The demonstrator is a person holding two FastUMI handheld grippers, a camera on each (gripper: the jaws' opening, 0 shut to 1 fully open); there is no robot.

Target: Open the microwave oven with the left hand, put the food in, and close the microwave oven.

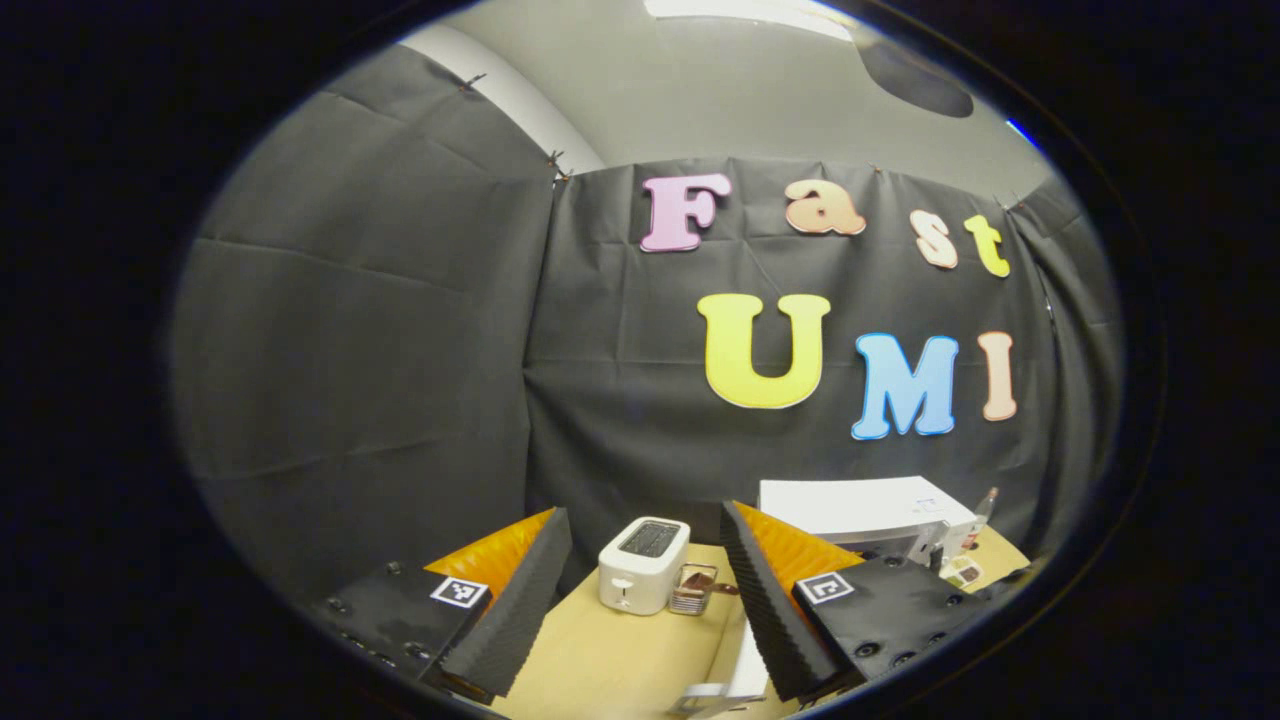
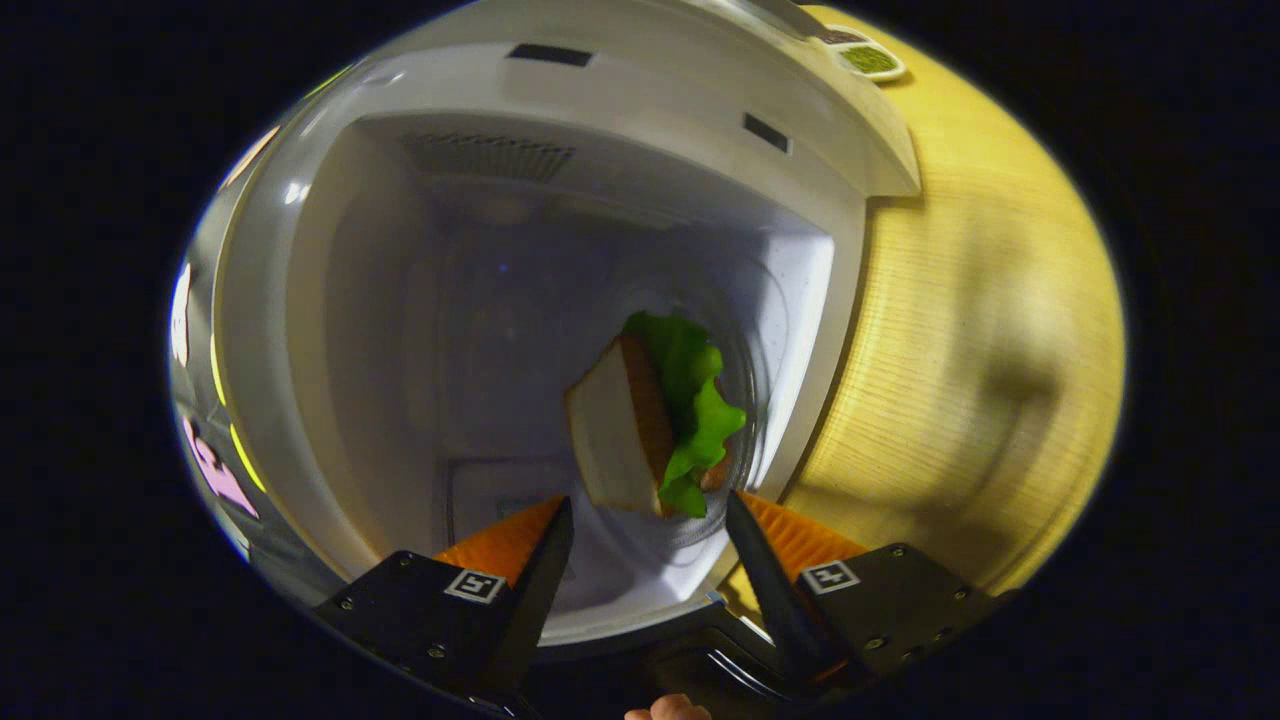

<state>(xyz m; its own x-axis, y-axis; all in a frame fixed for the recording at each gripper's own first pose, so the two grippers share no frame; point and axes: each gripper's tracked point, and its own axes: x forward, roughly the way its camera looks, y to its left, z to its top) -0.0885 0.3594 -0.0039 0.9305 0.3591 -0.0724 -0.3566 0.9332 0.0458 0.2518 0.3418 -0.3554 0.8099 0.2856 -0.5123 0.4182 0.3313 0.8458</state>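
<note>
In the right gripper view I look into the open white microwave [image 2: 330, 330]. A sandwich [image 2: 620, 430] of white bread and green lettuce lies on the glass turntable [image 2: 755, 400] inside the cavity. My right gripper [image 2: 648, 508] is open at the oven's mouth. Its fingertips stand on either side of the sandwich's near end without pressing on it. In the left gripper view my left gripper [image 1: 644, 512] is open and holds nothing. It is raised towards the booth wall, well away from the microwave [image 1: 865, 508] at the back right of the table.
A white toaster [image 1: 643, 565] stands on the wooden table [image 1: 610, 660], with a small wire rack [image 1: 693, 588] beside it. Small dishes [image 1: 965, 572] and a bottle [image 1: 986, 505] sit next to the microwave. Small dishes [image 2: 868, 58] lie on the table [image 2: 960, 330] beside the oven.
</note>
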